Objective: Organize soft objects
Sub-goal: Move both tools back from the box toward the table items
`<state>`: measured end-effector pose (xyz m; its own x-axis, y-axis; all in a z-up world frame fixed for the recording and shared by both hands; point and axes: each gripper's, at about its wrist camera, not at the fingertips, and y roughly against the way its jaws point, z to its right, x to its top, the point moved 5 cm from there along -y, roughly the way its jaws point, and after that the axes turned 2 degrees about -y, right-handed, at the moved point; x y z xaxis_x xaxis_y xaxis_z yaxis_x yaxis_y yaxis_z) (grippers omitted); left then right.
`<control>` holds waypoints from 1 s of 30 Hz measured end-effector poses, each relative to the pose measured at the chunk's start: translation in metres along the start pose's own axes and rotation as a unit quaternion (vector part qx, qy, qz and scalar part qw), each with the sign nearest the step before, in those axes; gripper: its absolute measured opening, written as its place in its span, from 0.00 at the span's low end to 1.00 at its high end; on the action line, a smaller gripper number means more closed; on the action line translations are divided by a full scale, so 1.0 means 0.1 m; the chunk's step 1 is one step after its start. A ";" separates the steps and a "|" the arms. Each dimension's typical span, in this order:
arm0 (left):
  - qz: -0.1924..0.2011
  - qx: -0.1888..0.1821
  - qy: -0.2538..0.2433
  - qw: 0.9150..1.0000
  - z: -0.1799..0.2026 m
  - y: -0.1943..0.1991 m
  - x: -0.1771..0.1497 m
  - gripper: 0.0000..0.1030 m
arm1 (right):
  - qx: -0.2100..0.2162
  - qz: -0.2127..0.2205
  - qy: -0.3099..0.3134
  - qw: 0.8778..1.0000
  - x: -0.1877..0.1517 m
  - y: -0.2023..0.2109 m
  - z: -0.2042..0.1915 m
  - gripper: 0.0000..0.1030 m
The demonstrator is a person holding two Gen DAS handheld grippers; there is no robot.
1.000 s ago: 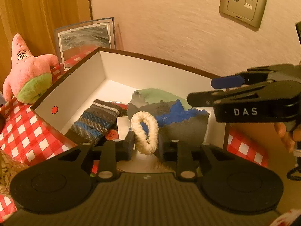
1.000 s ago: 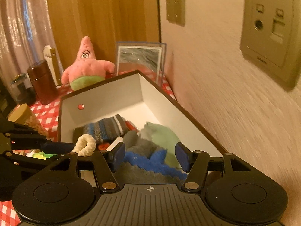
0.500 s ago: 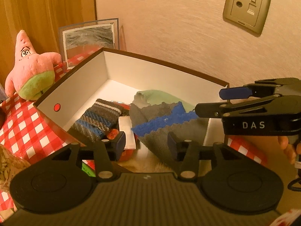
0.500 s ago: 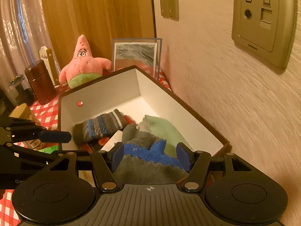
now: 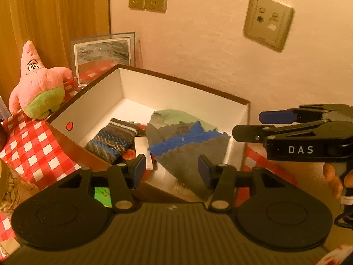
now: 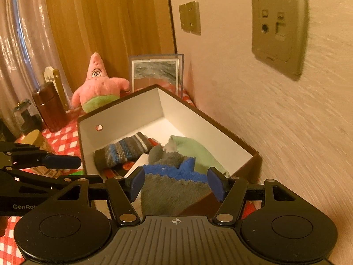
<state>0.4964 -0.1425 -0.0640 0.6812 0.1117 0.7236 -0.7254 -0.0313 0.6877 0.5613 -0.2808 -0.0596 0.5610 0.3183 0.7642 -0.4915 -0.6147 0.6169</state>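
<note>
Red-and-white checked tablecloth [image 5: 35, 150] covering a table against the wall. Resting on it: open box [image 5: 94, 101] beside the wall, pink plush [image 5: 37, 88] just past its far corner, framed picture [image 5: 103, 55] leaning upright behind, brown canister [image 6: 49, 108] and jar [image 6: 24, 114] farther left.

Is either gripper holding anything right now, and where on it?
Nothing is held. The left gripper and right gripper both stand open near the box, over the grey-and-blue cloth.
</note>
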 end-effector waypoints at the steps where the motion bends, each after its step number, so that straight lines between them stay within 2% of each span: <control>1: 0.002 -0.004 -0.001 1.000 0.00 0.05 -0.02 0.47 | -0.001 0.002 -0.003 1.000 -0.01 0.04 -0.01 0.61; 7: 0.009 -0.034 -0.015 0.999 -0.02 0.40 -0.23 0.47 | -0.013 0.015 -0.031 0.999 -0.16 0.33 -0.14 0.62; 11: 0.002 -0.045 -0.011 0.999 -0.17 0.63 -0.45 0.47 | -0.017 0.013 -0.048 0.999 -0.33 0.52 -0.33 0.62; 21: -0.036 -0.035 -0.004 0.999 -0.74 1.10 -1.12 0.47 | -0.003 -0.042 -0.062 0.997 -0.88 0.70 -1.03 0.62; 30: -0.069 -0.022 0.019 0.997 -1.19 1.33 -1.65 0.47 | 0.015 -0.095 -0.075 0.993 -1.27 0.56 -1.61 0.62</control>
<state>0.2759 -0.0464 -0.0987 0.7715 0.1493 0.6185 -0.6287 0.0297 0.7771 0.3551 -0.2393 -0.0919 0.7359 0.3198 0.5968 -0.3487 -0.5767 0.7389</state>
